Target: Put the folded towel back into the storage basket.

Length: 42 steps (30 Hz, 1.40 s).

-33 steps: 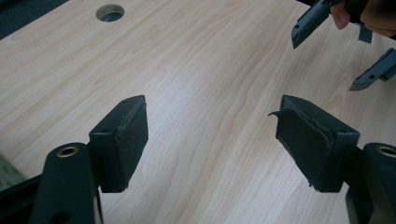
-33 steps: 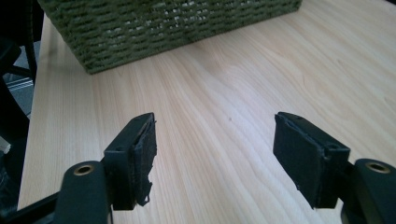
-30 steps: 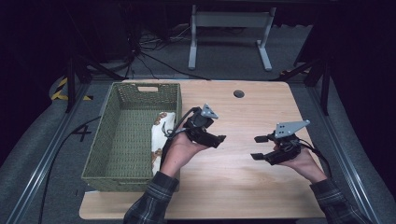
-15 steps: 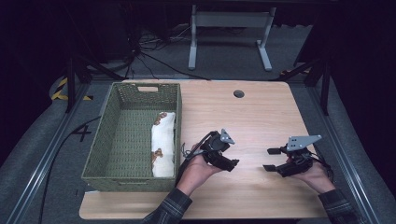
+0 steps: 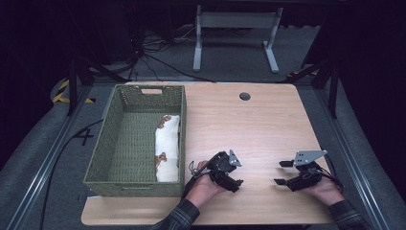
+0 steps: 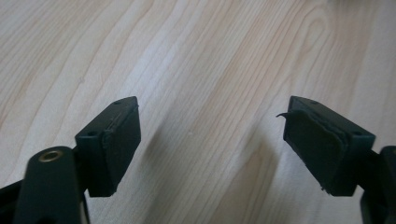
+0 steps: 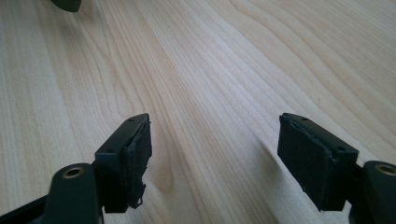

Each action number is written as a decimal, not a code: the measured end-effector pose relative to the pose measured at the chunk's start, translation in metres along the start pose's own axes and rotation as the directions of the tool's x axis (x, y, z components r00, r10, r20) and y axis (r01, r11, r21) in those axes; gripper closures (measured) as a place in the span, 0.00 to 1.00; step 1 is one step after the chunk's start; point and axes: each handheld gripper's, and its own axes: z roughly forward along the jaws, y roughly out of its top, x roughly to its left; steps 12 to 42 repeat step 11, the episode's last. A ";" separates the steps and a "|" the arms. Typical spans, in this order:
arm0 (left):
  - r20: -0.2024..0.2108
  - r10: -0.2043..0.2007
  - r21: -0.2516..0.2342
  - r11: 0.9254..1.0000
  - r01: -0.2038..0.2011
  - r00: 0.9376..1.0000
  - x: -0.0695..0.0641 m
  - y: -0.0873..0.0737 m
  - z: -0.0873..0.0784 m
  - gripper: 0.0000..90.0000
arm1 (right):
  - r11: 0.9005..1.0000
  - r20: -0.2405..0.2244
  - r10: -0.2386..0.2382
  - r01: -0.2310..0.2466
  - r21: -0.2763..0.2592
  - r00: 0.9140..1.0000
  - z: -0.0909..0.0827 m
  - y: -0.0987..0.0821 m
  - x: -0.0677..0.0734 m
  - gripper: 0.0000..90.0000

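Wooden bench lies bare under both grippers, left and right, jaws spread and just opening, holding nothing; probably best parked well right of the basket.

Both forearms come in from the bottom edge, plaid sleeves showing at the wrists. The left gripper sits low in the left hand, tilted and pointing off to the right, jaws apart with nothing between them (they've just been opening a bit wider). The right gripper is held in the right hand, pointing left, jaws one above the other, also gaping and just widened, nothing gripped.
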 end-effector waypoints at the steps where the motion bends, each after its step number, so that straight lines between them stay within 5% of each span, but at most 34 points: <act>1: 0.005 -0.003 0.007 1.000 0.003 1.000 0.000 -0.001 0.002 0.20 | 1.000 0.001 -0.002 0.002 0.010 1.000 0.001 0.000 0.001 0.29; 42: 0.007 0.010 0.017 1.000 -0.011 1.000 -0.001 -0.004 0.005 0.16 | 1.000 0.005 -0.004 0.004 0.012 1.000 0.001 -0.001 0.000 0.28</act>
